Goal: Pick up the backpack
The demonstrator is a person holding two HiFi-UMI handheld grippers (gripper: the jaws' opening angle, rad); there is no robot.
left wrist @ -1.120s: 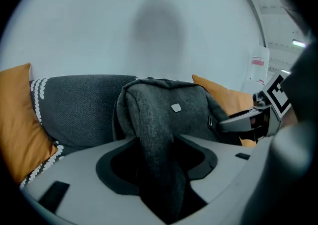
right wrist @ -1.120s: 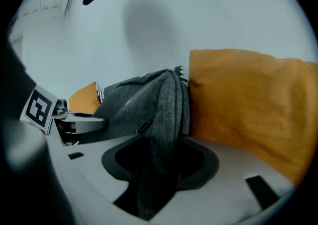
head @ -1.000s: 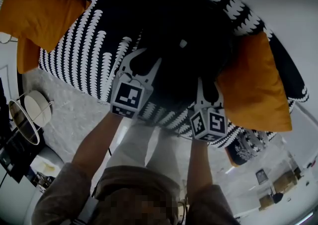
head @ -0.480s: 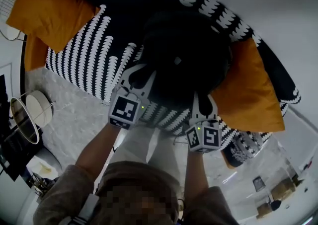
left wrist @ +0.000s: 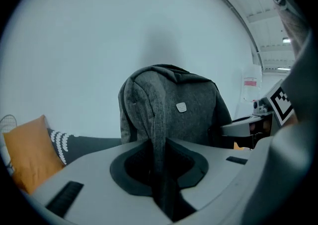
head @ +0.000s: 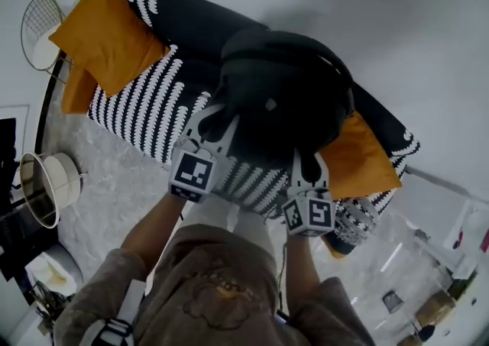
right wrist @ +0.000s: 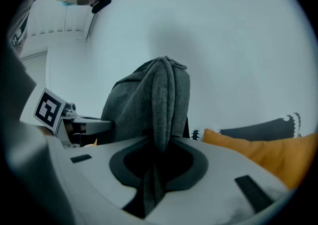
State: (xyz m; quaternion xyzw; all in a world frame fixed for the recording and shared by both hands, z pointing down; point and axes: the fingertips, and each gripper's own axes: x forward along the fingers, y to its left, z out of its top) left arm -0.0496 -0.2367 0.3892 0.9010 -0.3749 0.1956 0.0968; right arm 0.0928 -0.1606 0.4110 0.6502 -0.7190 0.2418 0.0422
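The dark grey backpack point(head: 283, 96) hangs in the air above the sofa, held up by its two shoulder straps. My left gripper point(head: 220, 121) is shut on the left strap point(left wrist: 158, 134); its jaws have just been closing with the strap between them. My right gripper point(head: 307, 163) is shut on the right strap point(right wrist: 163, 114), and its jaws have also just been closing on it. In the left gripper view the backpack point(left wrist: 184, 114) fills the middle, with the left gripper point(left wrist: 160, 179) pinching the strap. The right gripper view shows the backpack point(right wrist: 139, 105) above the right gripper point(right wrist: 156, 169).
A black sofa with a white pattern point(head: 153, 111) lies below the backpack, with an orange cushion point(head: 107, 39) at its left end and another orange cushion point(head: 359, 161) at its right. A round wire table point(head: 38, 24) and a white basket point(head: 47, 184) stand on the floor at the left.
Both grippers have closed on the straps and risen together, lifting the backpack off the sofa. The sofa and cushions now look further below.
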